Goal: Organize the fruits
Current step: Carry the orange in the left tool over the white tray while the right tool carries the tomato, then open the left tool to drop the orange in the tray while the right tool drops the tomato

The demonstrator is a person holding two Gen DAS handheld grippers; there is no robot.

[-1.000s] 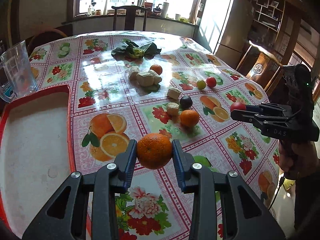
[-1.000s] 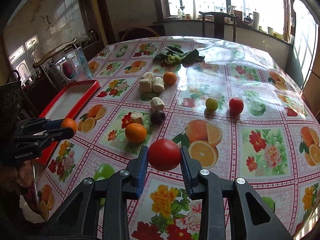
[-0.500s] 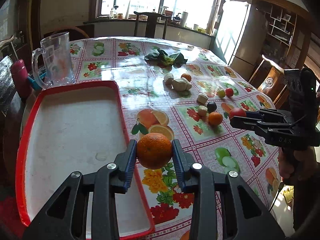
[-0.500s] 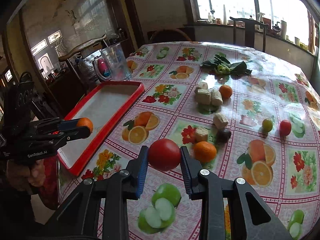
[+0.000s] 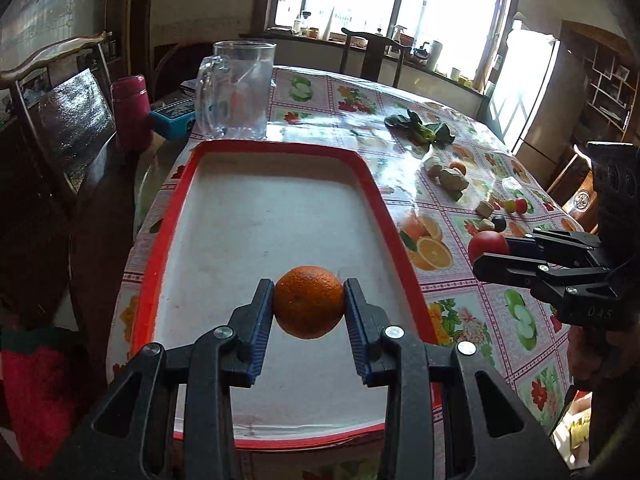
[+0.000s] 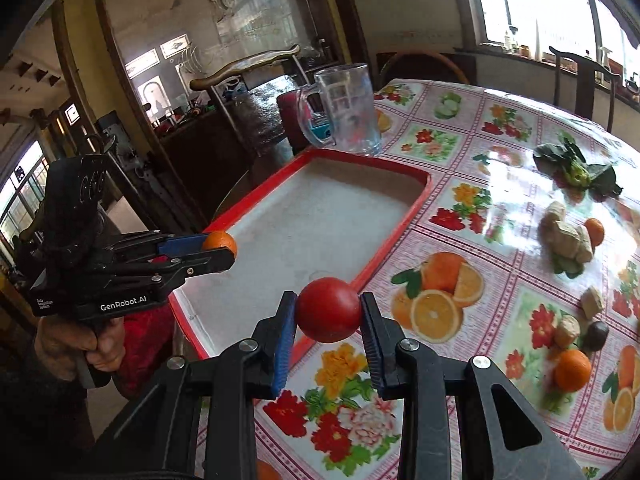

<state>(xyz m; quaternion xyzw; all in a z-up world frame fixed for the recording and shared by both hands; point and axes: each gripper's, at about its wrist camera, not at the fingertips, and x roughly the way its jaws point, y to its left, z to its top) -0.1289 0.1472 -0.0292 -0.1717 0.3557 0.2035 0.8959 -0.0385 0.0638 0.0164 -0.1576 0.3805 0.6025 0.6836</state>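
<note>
My left gripper [image 5: 309, 302] is shut on an orange [image 5: 309, 303] and holds it above the near part of the red-rimmed white tray [image 5: 280, 152]. My right gripper [image 6: 328, 310] is shut on a red tomato [image 6: 329, 309], which hangs over the tray's right rim [image 6: 384, 248]. In the left wrist view the right gripper [image 5: 486, 254] with the tomato [image 5: 487, 243] is to the right of the tray. In the right wrist view the left gripper [image 6: 222, 249] with the orange [image 6: 219, 241] is over the tray's left side.
A glass mug [image 5: 240, 90] stands behind the tray. Further right on the fruit-print tablecloth lie another orange [image 6: 573, 370], a dark round fruit [image 6: 596, 335], pale chunks [image 6: 568, 236], a small orange [image 6: 595, 231] and leafy greens [image 6: 576, 168]. A chair [image 5: 52, 92] stands left.
Both grippers have swung left across the table, each still holding its fruit. The tray now lies directly under the orange, and the loose fruit has slid off to the right.
</note>
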